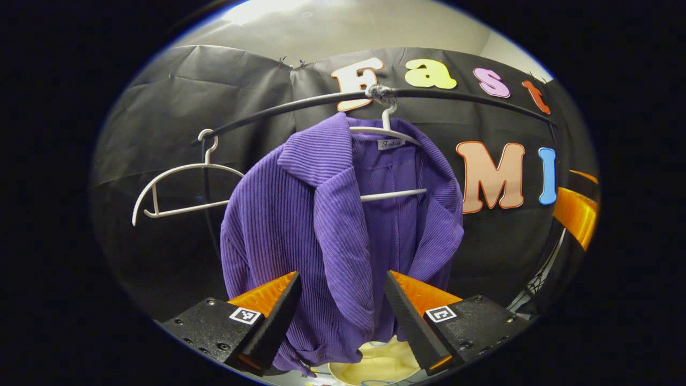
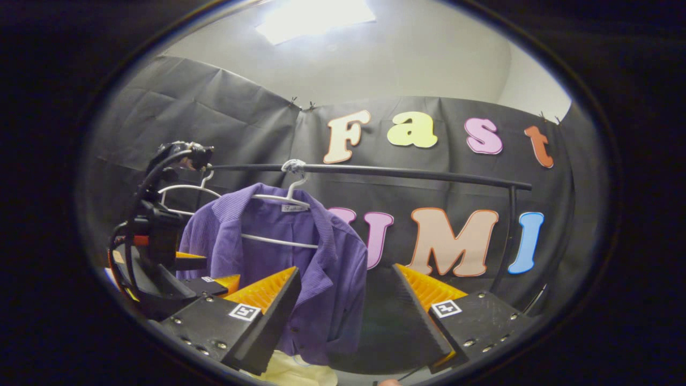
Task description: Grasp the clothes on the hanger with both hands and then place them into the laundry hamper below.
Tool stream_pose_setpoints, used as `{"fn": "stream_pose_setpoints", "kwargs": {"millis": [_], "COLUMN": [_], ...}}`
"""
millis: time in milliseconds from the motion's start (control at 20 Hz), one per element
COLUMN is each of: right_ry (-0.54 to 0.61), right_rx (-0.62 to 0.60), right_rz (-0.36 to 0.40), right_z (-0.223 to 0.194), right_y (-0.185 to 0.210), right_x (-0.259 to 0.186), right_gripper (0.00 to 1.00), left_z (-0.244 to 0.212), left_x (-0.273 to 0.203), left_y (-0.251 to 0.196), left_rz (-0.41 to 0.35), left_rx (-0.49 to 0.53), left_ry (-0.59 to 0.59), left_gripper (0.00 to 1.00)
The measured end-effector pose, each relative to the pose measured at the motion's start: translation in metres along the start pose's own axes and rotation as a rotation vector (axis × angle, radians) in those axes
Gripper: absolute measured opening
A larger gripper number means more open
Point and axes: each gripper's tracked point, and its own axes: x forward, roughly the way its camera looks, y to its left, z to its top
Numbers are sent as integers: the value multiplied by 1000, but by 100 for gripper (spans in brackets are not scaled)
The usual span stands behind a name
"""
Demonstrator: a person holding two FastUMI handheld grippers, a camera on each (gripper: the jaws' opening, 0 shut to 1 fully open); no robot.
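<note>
Purple ribbed corduroy shirt (image 1: 332, 225) hangs on a white wire hanger (image 1: 394, 134) from the black rail (image 1: 300, 104), both left gripper (image 1: 342, 316) and right gripper (image 2: 345, 311) spread apart before it, while the right gripper view adds the left gripper from outside.

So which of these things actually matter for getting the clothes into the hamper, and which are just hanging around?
Part of the job:
- purple jacket
- its white hanger
- left hand-held gripper, open
- right hand-held gripper, open

Just there:
- empty white hanger
- black rail
- pale yellow thing below the jacket; perhaps the hamper, I cannot tell
</note>
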Motion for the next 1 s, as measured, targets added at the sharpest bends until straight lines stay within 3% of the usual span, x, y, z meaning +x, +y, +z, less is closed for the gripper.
{"fn": "stream_pose_setpoints", "kwargs": {"millis": [50,150,450,700,750,850,1000], "right_ry": [3,7,16,26,27,32,34], "right_rx": [-3,-4,-14,-21,-23,-26,-26], "right_rz": [-8,-28,-90,-114,-116,-116,-105], "right_z": [-1,-1,-3,-5,-6,-8,-9], "right_y": [-3,-9,-27,-38,-39,-40,-37], "right_x": [0,-1,-9,-13,-12,-11,-9], "right_gripper": [100,96,100,97,100,96,96], "left_z": [-3,-6,-15,-18,-17,-16,-10], "left_x": [3,9,26,31,30,29,22], "left_y": [0,-1,-9,-4,-1,0,0], "left_rz": [-1,-1,-24,-6,4,8,-2], "left_rx": [-4,-7,6,21,20,28,38], "left_ry": [5,17,42,49,51,45,19], "left_gripper": [96,95,75,19,14,6,4]}}
